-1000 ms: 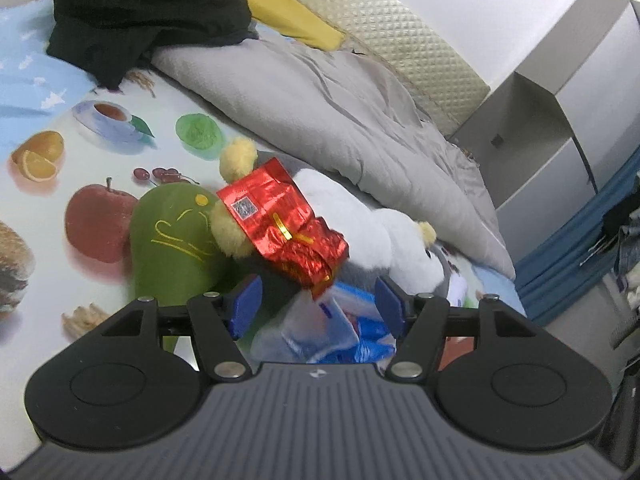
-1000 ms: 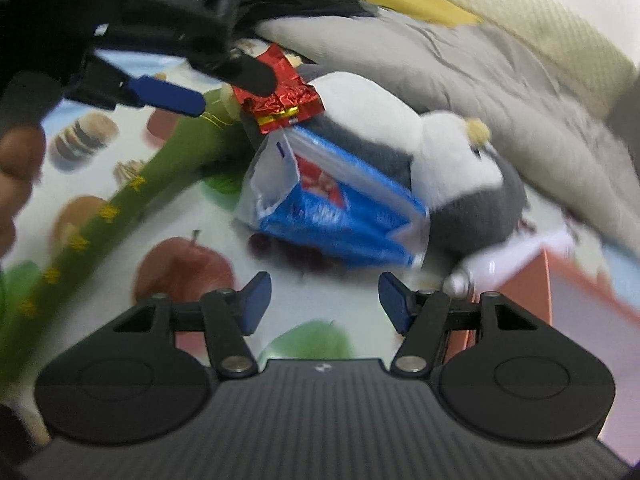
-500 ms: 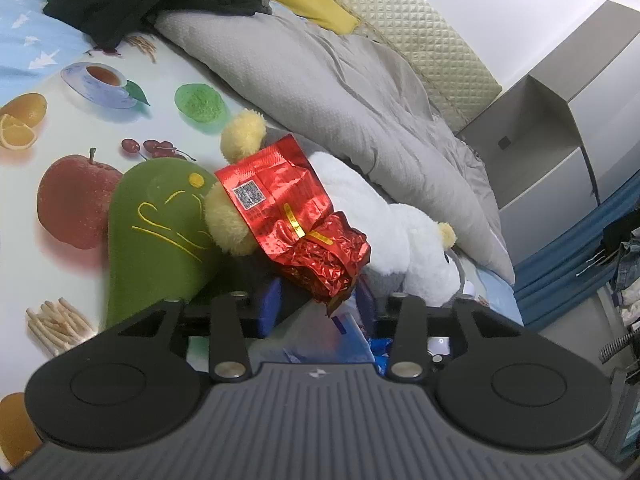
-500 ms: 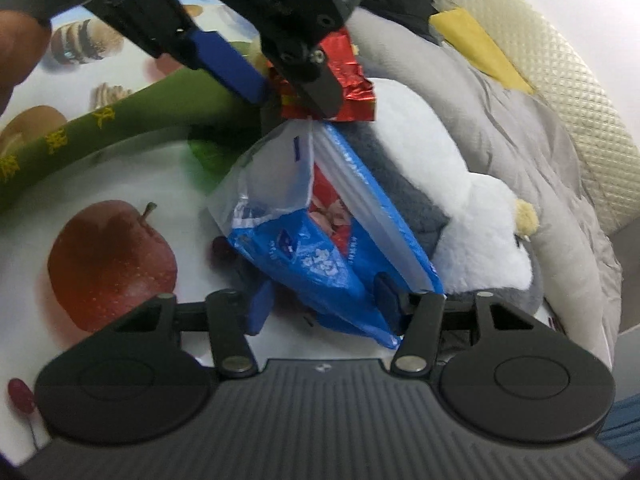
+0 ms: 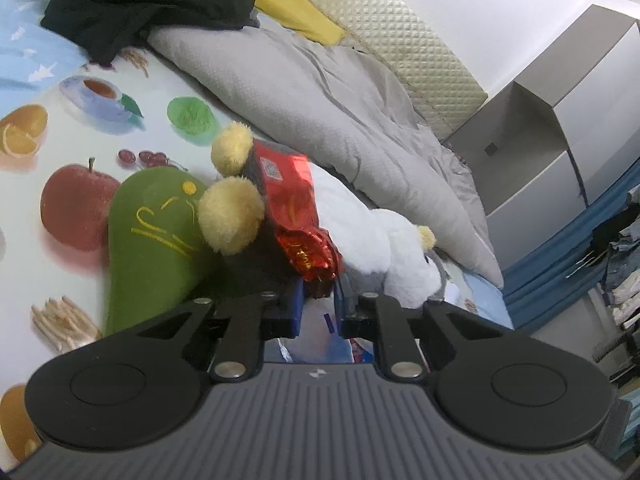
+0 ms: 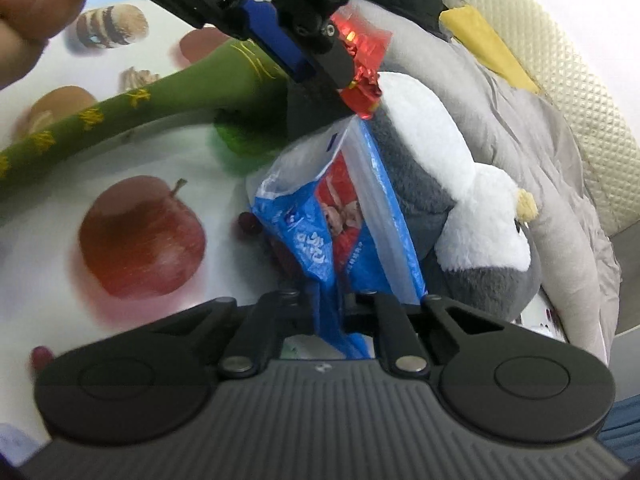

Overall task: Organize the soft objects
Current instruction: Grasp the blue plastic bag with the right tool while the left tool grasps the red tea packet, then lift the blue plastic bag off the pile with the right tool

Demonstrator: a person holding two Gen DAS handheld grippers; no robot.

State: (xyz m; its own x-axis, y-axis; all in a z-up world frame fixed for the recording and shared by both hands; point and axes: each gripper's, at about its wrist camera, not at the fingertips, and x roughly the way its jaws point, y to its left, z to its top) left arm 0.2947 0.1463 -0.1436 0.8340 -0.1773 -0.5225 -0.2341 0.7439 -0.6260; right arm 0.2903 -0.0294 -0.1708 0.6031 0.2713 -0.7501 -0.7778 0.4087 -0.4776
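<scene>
Red foil packet (image 5: 298, 216) sits pinched in the closing left gripper (image 5: 318, 298), tilted down over the plush penguin (image 5: 372, 236). The right gripper (image 6: 330, 312), angled steeply down, is clamped on the blue plastic bag (image 6: 320, 216) near the bed's (image 6: 132, 160) middle.

Both wrist views look forward and down along their own jaws, close over the bed (image 5: 24, 184). They share the white plush bird (image 5: 384, 236) (image 6: 432, 148), the green plush (image 5: 156, 240) and the red foil packet (image 5: 292, 200) (image 6: 360, 68); the right view also catches the left gripper (image 6: 316, 68).
</scene>
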